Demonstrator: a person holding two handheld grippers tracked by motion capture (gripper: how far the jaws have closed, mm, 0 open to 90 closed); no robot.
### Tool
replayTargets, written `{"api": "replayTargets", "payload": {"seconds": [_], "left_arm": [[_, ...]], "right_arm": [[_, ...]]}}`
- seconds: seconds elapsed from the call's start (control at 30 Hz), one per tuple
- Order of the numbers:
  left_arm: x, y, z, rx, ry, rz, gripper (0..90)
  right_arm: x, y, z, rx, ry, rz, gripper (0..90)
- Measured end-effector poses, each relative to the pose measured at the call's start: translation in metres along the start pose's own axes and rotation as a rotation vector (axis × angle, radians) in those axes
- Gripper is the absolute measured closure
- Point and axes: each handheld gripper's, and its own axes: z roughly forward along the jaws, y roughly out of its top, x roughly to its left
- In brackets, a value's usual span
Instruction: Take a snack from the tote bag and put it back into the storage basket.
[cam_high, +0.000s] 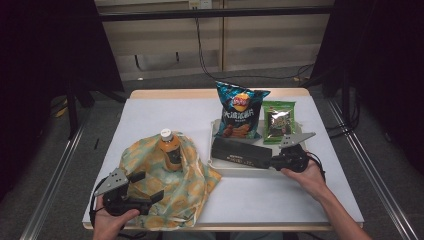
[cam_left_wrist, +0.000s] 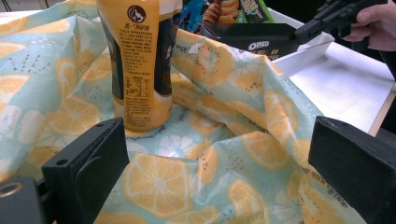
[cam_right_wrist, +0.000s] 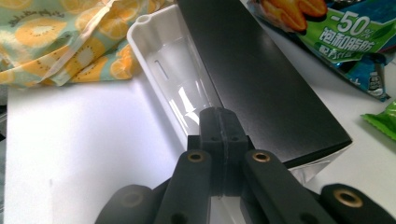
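Right gripper (cam_high: 274, 161) is resting at the near right end of the black box (cam_high: 240, 152) in the white tray (cam_high: 235, 169), fingers pressed fully together, gripping nothing. Left gripper (cam_high: 146, 186) is hovering over the lemon-print bag (cam_high: 185, 185) near the bottle (cam_high: 170, 149), fingers standing wide.

left gripper (cam_high: 142, 186) held low at the near edge, jaws spread wide; right gripper (cam_high: 271, 161) pointing left, jaws pressed together

The right gripper (cam_right_wrist: 223, 128) has its jaws pressed together over the near wall of the white tray (cam_right_wrist: 156, 51). A black box (cam_right_wrist: 261, 70) lies in the tray. A lemon-print cloth (cam_right_wrist: 56, 42) is beside the tray, and a chip bag (cam_right_wrist: 327, 28) is behind the box.
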Motion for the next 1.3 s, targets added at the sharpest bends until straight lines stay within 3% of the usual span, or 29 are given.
{"api": "replayTargets", "payload": {"seconds": [0.9,1.2,1.3], "left_arm": [[0.0026,-0.0015,0.0016,0.009,-0.006,-0.003,5.1],[0.0015,-0.0008,0.0019,0.005,-0.012,0.002,5.1],[0.0016,-0.0009,0.0018,0.007,-0.01,0.003,5.1]], "right_arm": [[-0.01,0.0043,0.0034,-0.042,-0.063,0.039,90.0],[-0.0063,0.0068,-0.0027,-0.091,-0.03,0.036,90.0],[-0.0041,0.006,-0.0034,-0.093,-0.022,0.033,84.6]]}}
